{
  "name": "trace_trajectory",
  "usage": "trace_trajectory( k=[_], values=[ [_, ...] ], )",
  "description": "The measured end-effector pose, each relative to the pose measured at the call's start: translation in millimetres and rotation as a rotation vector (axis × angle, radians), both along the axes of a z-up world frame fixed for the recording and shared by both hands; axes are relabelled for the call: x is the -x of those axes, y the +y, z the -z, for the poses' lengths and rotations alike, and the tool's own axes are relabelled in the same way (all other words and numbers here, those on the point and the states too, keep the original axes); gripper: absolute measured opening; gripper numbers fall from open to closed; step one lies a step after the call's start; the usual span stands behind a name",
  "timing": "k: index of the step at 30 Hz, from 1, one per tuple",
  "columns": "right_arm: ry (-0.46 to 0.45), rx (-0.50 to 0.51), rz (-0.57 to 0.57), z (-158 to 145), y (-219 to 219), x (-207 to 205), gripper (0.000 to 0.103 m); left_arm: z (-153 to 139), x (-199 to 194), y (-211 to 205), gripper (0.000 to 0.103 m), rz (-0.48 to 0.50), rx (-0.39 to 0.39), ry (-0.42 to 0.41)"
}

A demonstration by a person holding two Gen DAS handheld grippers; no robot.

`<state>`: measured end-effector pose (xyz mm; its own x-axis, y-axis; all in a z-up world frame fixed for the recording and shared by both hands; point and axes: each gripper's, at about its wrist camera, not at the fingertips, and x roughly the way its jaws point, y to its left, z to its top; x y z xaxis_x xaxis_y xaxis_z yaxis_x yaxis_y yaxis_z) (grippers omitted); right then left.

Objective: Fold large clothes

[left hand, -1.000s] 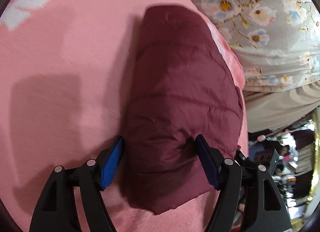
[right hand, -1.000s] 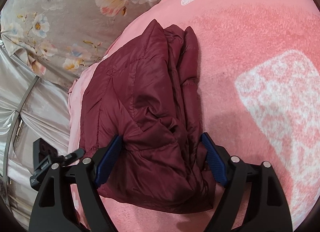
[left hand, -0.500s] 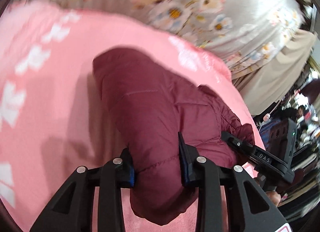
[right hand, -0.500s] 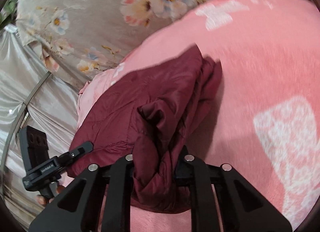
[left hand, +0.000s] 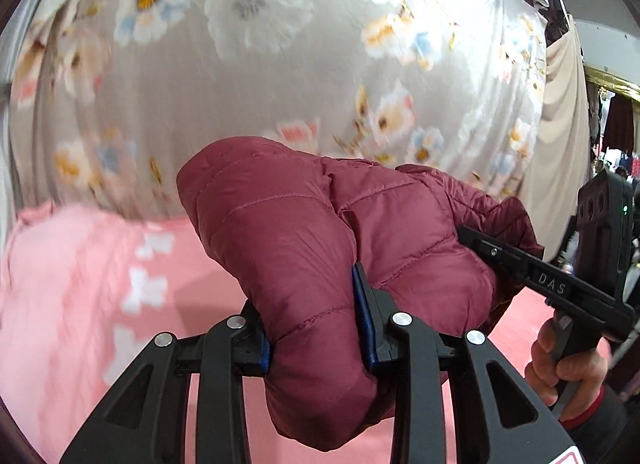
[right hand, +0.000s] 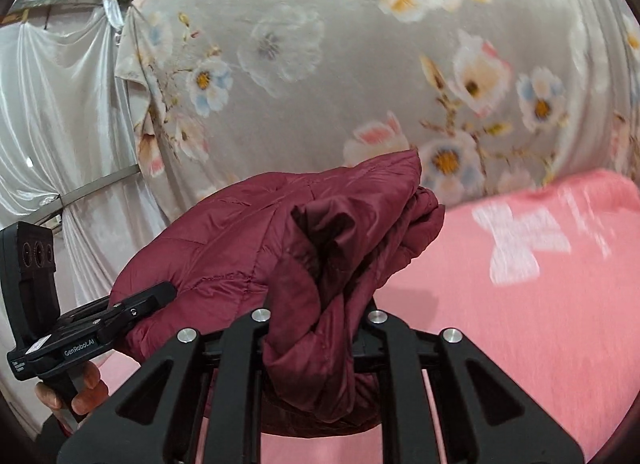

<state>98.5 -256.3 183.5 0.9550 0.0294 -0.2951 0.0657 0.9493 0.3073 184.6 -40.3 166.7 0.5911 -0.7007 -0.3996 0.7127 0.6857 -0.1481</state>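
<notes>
A folded maroon quilted jacket (left hand: pixel 304 224) hangs in the air above the pink blanket (left hand: pixel 80 288). My left gripper (left hand: pixel 316 324) is shut on its near end, blue pads pressing both sides. My right gripper (right hand: pixel 316 328) is shut on the other end of the jacket (right hand: pixel 248 248), gripping bunched layers. The right gripper also shows in the left wrist view (left hand: pixel 560 288) at the right, held by a hand. The left gripper also shows in the right wrist view (right hand: pixel 80 336) at the lower left.
A grey floral sheet (left hand: pixel 280 56) fills the background behind the bed; it also shows in the right wrist view (right hand: pixel 360 64). A white satin curtain (right hand: pixel 52 112) hangs at the left. A beige cloth (left hand: pixel 560 124) and a cluttered room lie at the right.
Both grippers shut on the jacket's ends and lifted it off the pink blanket. The views tilted up toward the floral sheet.
</notes>
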Motion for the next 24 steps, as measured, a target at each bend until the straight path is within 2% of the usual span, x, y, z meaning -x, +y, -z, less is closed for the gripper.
trace_trajectory(
  k=[6,10,13,15,18,19,21,22,24],
  values=[
    [-0.064,0.035,-0.025,16,-10,-84,0.014,10,-62,0,0.029,-0.021,0.026,-0.107],
    [-0.038,0.026,-0.02,54,-20,-136,0.014,43,-105,-11,0.029,-0.027,-0.009,-0.136],
    [0.037,-0.008,-0.018,99,-27,-173,0.014,85,-142,-22,0.029,-0.031,-0.054,-0.074],
    [0.116,-0.029,-0.015,133,-31,-195,0.014,118,-166,-28,0.029,-0.032,-0.085,0.004],
    [0.241,-0.009,-0.018,178,-26,-217,0.014,167,-193,-34,0.031,-0.045,-0.147,0.136],
    [0.273,0.001,-0.023,188,-24,-219,0.017,180,-196,-34,0.033,-0.062,-0.169,0.15],
    [0.336,-0.009,-0.022,198,-25,-218,0.029,187,-197,-28,0.039,-0.076,-0.175,0.188],
    [0.347,-0.027,-0.022,198,-27,-217,0.032,184,-199,-21,0.042,-0.066,-0.151,0.243],
    [0.382,-0.085,-0.03,195,-38,-205,0.036,183,-199,-12,0.049,-0.062,-0.165,0.305]
  ],
)
